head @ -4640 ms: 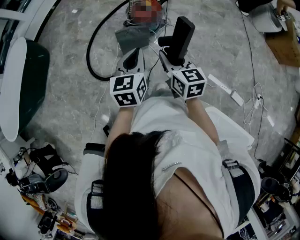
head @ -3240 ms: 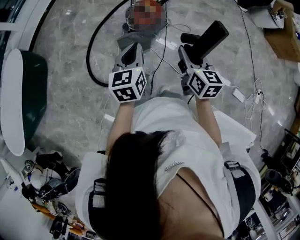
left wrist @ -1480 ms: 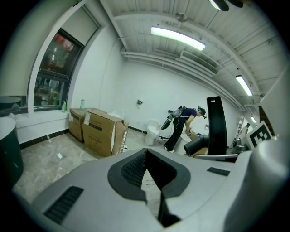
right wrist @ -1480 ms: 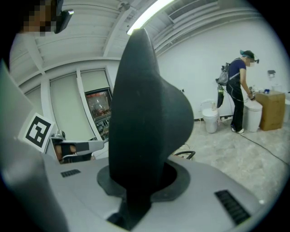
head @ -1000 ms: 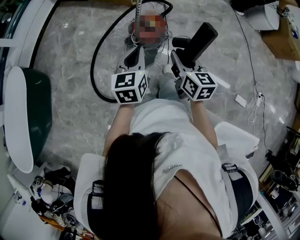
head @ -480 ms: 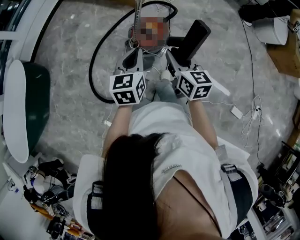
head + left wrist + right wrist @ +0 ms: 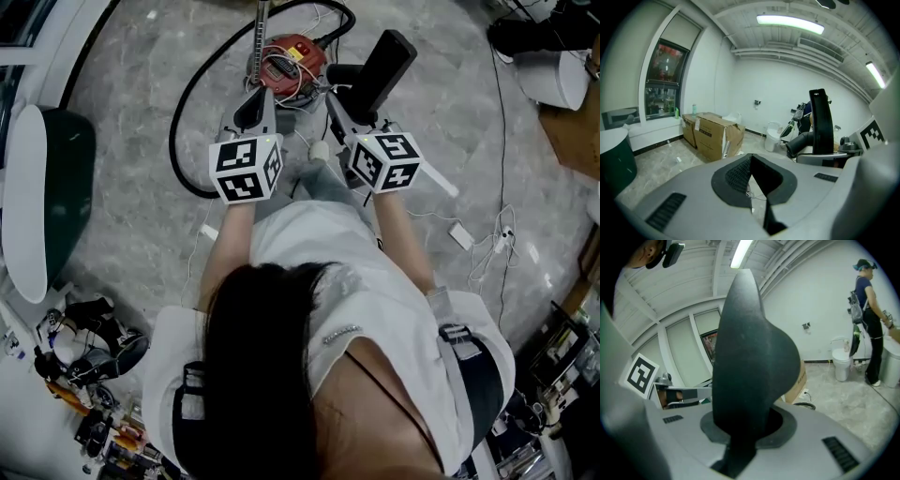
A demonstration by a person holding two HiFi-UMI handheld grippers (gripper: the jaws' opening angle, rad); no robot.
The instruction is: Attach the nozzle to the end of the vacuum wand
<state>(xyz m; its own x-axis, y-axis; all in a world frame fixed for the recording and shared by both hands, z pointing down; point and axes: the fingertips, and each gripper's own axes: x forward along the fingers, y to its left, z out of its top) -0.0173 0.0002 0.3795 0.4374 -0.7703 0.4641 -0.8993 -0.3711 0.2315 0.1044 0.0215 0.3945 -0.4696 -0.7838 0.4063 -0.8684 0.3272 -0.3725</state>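
bright ceiling strip lights [image 7: 790, 21], sharp frames, fisheye edges darkened.

— Is any writing being shown that can be read?
— None is being made out. Only black-and-white square patterns are being displayed on the left marker cube [image 7: 246, 169] and the right marker cube [image 7: 384, 161], with no letters or digits among them.
— And on the cardboard boxes [image 7: 712, 136]?
— White labels [image 7: 698, 124] are being carried there, but their print is being lost to blur, as is the dark print on the cardboard box [image 7: 801, 378] in the right gripper view
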